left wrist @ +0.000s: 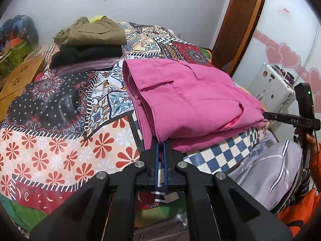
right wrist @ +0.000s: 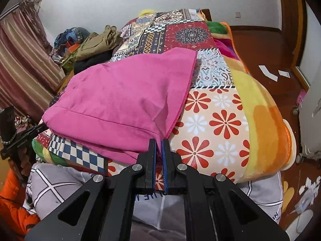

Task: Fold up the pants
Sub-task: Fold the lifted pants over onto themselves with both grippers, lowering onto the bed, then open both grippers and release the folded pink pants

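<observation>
Pink pants [left wrist: 190, 96] lie folded into a thick rectangle on the patterned bedspread [left wrist: 60, 140], pocket side up. My left gripper [left wrist: 161, 143] is shut on their near left corner, with pink cloth pinched between the blue pads. In the right wrist view the pink pants [right wrist: 124, 94] fill the middle. My right gripper [right wrist: 159, 143] is shut on their near right corner. Each gripper shows in the other's view at the pants' far edge: the right gripper [left wrist: 267, 115] at the right, the left gripper [right wrist: 41, 127] at the left.
A stack of folded clothes [left wrist: 90, 40], olive on black on mauve, sits at the bed's far left. A white suitcase [left wrist: 268, 84] and a wooden door [left wrist: 236, 20] stand to the right. The person's orange sleeve [left wrist: 315, 156] and a grey striped cloth [left wrist: 266, 170] are close by.
</observation>
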Demonstrator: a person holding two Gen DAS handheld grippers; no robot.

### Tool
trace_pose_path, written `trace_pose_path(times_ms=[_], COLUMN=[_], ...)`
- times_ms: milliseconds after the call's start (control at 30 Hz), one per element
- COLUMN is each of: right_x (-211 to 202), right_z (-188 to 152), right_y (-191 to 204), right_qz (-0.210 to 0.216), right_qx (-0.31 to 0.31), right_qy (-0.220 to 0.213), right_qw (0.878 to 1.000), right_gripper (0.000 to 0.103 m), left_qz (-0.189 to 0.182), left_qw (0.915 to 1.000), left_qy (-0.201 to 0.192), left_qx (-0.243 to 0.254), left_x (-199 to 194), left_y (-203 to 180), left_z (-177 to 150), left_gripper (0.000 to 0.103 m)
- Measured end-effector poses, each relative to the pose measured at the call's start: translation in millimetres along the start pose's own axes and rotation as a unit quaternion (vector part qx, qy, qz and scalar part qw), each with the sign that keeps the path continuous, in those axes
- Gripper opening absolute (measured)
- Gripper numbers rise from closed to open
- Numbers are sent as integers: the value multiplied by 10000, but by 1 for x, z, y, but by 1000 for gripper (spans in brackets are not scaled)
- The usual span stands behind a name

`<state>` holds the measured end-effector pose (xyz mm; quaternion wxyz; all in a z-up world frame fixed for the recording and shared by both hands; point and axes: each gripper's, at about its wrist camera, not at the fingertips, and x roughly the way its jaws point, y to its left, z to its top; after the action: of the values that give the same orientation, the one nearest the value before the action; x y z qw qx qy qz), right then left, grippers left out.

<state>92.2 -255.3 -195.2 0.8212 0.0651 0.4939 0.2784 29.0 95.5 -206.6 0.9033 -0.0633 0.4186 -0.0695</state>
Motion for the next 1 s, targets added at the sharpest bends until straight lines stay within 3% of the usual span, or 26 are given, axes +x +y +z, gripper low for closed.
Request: trace_pose_path(times_ms=[167,267,300,367,433,567,700,867,1000], right_x=[2,2,1,-3,-8,-27,-49,-57,-40], right_z=[0,0,0,0,2,10,23,46,58], right_y=[1,0,0,0,1,7,18,36,51], right_qz=[-15,-118,-163,-217,-268,-399,-473,-177,-32], right_qx=[-11,12,10,-14,-53,-211,-402,-618,-678], right_qy=[116,156,160,151,113,-138,-498,-848,-956], right_qw=[9999,9998,9997,9996,9996,9989,9968,9943,9931], right_gripper=[6,14,18,21,23,28,34,39,61], left_qz=[48,40,77,248,272,331,520,535,335], left_qw=[10000,10000,10000,9997,9996,9993,9979,9962,9977], left_qy=[29,47,54,59,55,-13,-351,-670,-591], left_qx=[51,18,18,36,-24,-188,-130,-176,-69], left_x=[-1,-2,-2,-5,-9,-23,-46,-55,-38], left_y=[1,3,3,6,10,22,23,11,-7], left_z=[-1,-1,0,0,1,8,27,58,76], left_gripper=[6,8,11,26,30,35,38,54,59])
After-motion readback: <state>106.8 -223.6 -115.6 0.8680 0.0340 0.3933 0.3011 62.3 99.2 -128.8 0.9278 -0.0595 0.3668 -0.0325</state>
